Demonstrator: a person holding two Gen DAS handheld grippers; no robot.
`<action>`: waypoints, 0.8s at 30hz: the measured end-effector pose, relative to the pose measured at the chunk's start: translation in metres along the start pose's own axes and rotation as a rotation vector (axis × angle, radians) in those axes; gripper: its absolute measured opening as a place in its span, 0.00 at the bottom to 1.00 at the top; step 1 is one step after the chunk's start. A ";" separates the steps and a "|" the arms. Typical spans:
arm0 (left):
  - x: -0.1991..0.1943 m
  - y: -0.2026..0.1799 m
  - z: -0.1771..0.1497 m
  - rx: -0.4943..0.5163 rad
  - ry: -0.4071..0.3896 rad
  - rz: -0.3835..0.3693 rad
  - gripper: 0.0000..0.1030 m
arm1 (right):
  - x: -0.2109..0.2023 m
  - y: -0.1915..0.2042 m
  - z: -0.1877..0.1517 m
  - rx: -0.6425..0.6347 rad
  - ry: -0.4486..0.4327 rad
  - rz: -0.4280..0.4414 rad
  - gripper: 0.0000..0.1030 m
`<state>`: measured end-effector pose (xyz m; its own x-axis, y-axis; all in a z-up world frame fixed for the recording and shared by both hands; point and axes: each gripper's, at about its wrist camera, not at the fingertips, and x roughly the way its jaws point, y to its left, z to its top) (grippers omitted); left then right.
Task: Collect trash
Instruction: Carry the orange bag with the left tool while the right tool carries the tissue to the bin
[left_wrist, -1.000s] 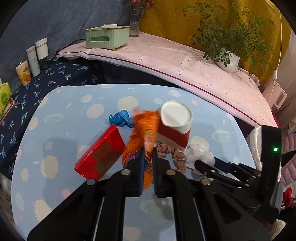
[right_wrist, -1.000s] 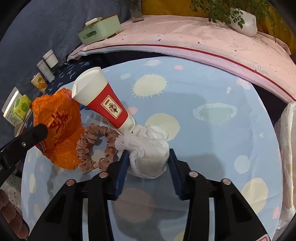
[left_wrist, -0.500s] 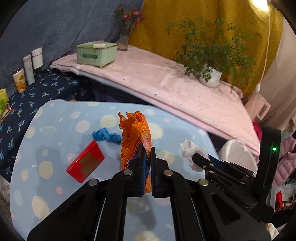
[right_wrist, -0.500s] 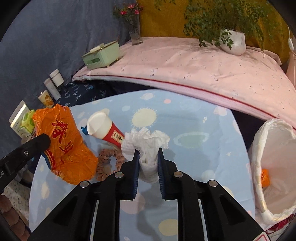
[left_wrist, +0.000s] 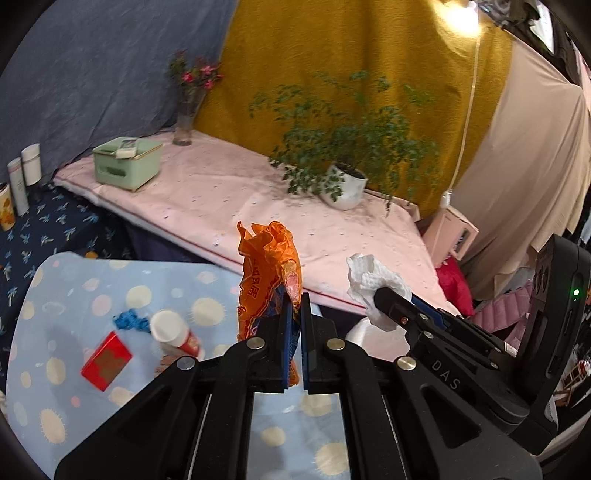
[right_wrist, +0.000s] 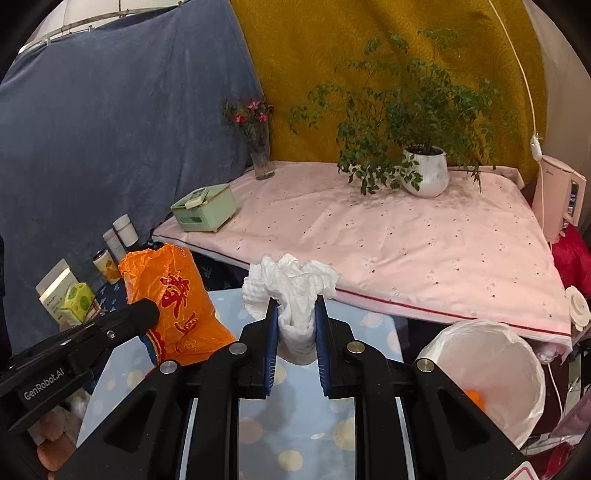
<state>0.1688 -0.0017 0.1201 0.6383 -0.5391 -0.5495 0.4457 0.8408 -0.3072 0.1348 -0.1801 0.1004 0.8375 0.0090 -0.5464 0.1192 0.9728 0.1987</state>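
Left wrist view: the left hand-held gripper clamps the orange wrapper, now lifted above the worktop; paper cup and red box lie below.

Right wrist view: the right hand-held gripper pinches the white tissue, raised since earlier, left of the lined bin.
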 end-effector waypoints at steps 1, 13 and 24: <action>0.000 -0.009 0.001 0.009 -0.001 -0.009 0.03 | -0.005 -0.005 0.001 0.002 -0.008 -0.006 0.17; 0.020 -0.085 -0.005 0.091 0.024 -0.087 0.03 | -0.046 -0.070 0.000 0.056 -0.051 -0.092 0.17; 0.047 -0.133 -0.016 0.132 0.069 -0.145 0.03 | -0.059 -0.120 -0.011 0.107 -0.048 -0.155 0.17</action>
<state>0.1292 -0.1381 0.1228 0.5187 -0.6455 -0.5606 0.6112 0.7385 -0.2848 0.0650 -0.2944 0.1001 0.8289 -0.1523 -0.5383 0.3026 0.9314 0.2024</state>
